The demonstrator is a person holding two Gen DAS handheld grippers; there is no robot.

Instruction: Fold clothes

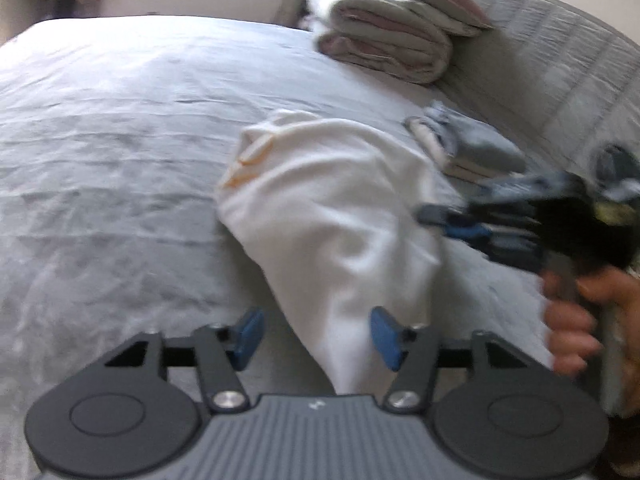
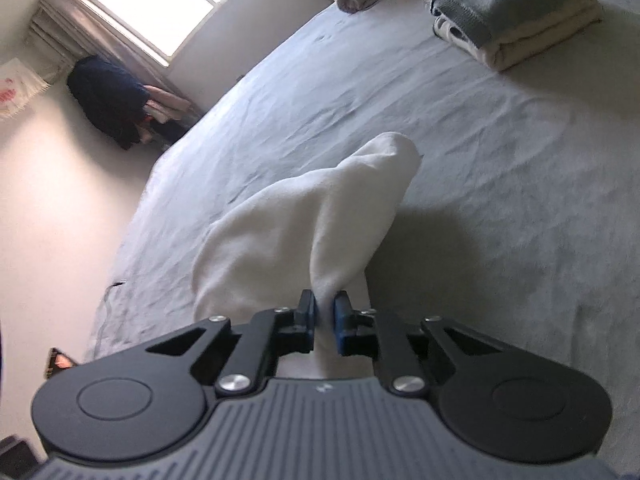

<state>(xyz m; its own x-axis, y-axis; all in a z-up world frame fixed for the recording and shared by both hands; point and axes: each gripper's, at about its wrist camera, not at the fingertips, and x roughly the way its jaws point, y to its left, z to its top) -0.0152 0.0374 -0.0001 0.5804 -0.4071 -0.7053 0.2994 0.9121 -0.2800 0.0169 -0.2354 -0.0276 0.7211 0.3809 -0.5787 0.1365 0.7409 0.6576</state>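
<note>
Right gripper (image 2: 325, 316) tilts down, pinching white garment (image 2: 280, 232); left gripper (image 1: 316, 336) gapes, holding nothing.

My left gripper (image 1: 316, 334) was dark grey, with a ribbed plate flanked by two round black discs. Black linkage arms ran forward from silver screws (image 1: 229, 399) to blue pads (image 1: 385, 336) (a small pale mark sat mid-plate). My right gripper (image 2: 325, 316) matched it: ribbed grey plate, black discs, silver screws, blue-faced pads. A bare hand (image 1: 592, 320) showed no sleeve.
</note>
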